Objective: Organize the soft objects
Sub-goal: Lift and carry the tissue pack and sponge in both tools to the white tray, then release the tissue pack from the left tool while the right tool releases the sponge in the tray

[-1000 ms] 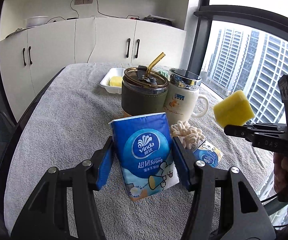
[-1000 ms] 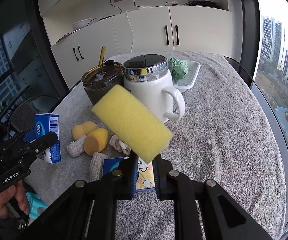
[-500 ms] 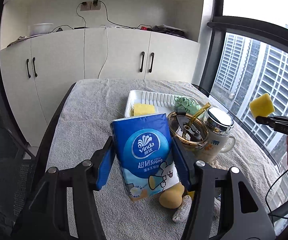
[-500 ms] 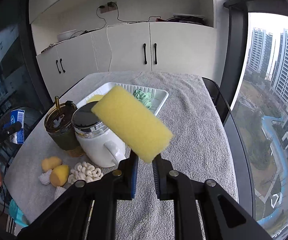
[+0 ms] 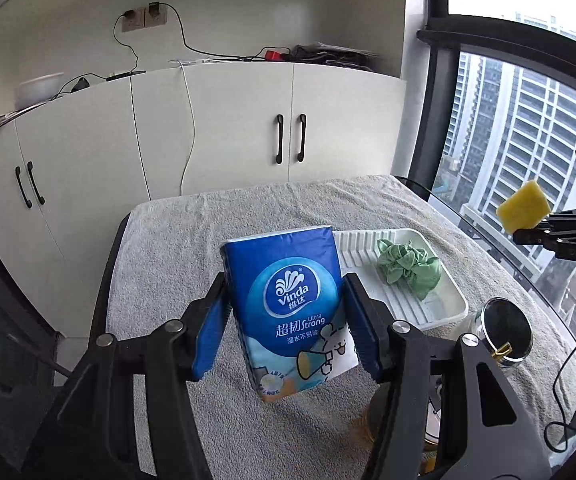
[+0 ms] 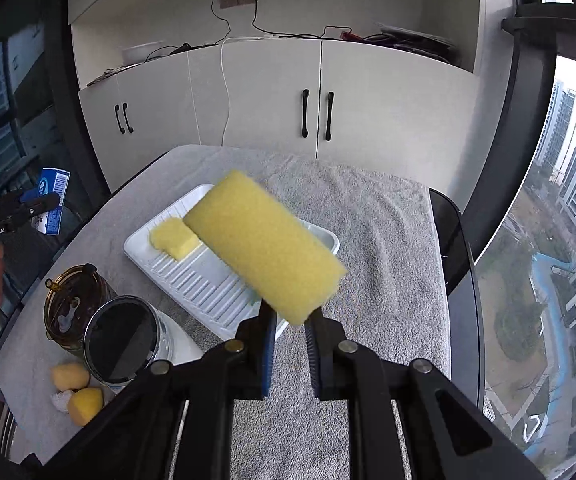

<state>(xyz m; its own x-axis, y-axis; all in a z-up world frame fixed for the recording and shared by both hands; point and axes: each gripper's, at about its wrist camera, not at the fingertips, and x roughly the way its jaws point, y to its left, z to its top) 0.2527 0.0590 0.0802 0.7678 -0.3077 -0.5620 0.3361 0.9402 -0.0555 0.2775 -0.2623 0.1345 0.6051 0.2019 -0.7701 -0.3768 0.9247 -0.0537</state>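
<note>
1. The grey towel-covered table (image 6: 367, 216) spreads below both my hands, and the white ribbed tray (image 6: 216, 288) sits towards its far end. That tray is where I judge both soft things are bound, so everything turns on where it lies from my fingers.

2. My left gripper (image 5: 284, 320) is clamped on the blue tissue pack (image 5: 288, 304), one blue pad on each flank. The pack stands upright between the fingers, long axis up and down, printed face towards the camera. From here the tray (image 5: 443, 312) lies ahead and to the right of the pack, lower down, and the pack hides its left part.

3. My right gripper (image 6: 291, 328) pinches the yellow sponge block (image 6: 264, 244) by its near bottom corner, jaws nearly together. The block's long axis tilts up and away to the left, and it hangs above the tray, covering its middle in this view.

4. I judge my right hand nearer to a release: the tray is straight beneath its sponge, while my left needs to travel right and down.

5. In the tray lie a crumpled green cloth (image 5: 407, 270) at one end and a small yellow sponge piece (image 6: 174, 238) at the other, leaving the ribbed floor between them bare.

6. The lidded mug (image 6: 122, 344) and the brown tumbler (image 6: 72, 308) stand just beside the tray's near edge, so I need to lower clear of them.
</note>
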